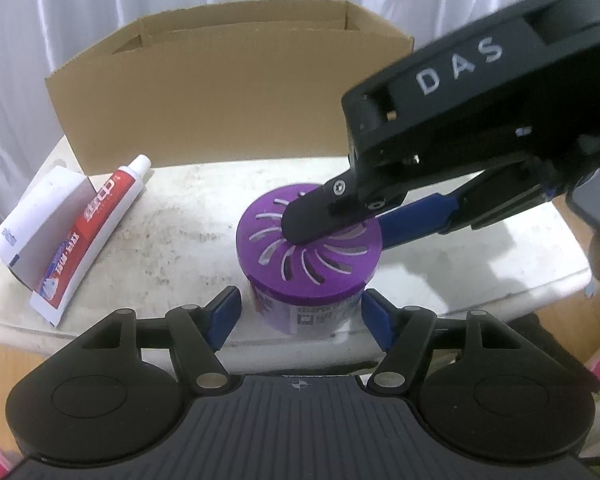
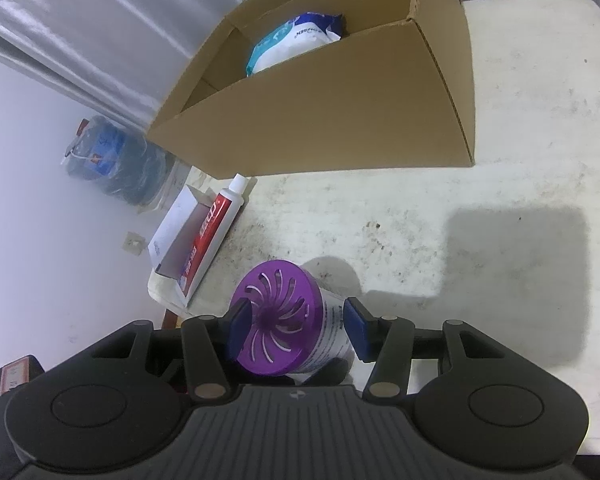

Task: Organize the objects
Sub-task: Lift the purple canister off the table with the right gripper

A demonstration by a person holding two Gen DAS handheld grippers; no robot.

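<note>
An air freshener jar (image 1: 284,256) with a slotted purple lid and a white labelled body stands upright near the front edge of the white table (image 1: 172,216). My left gripper (image 1: 300,316) is open around its body, with a thin gap at each blue pad. My right gripper (image 1: 340,232) comes in from the upper right and is shut on the jar at lid height. In the right wrist view, the jar (image 2: 280,300) sits between the pads of that gripper (image 2: 296,322). An open cardboard box (image 1: 228,96) stands behind it.
A red and white toothpaste tube (image 1: 100,216) lies on its opened white carton (image 1: 40,216) at the table's left edge. In the box (image 2: 340,120) rests a blue and white wipes pack (image 2: 296,40). A large water bottle (image 2: 116,160) stands on the floor. The stained tabletop (image 2: 500,160) extends right.
</note>
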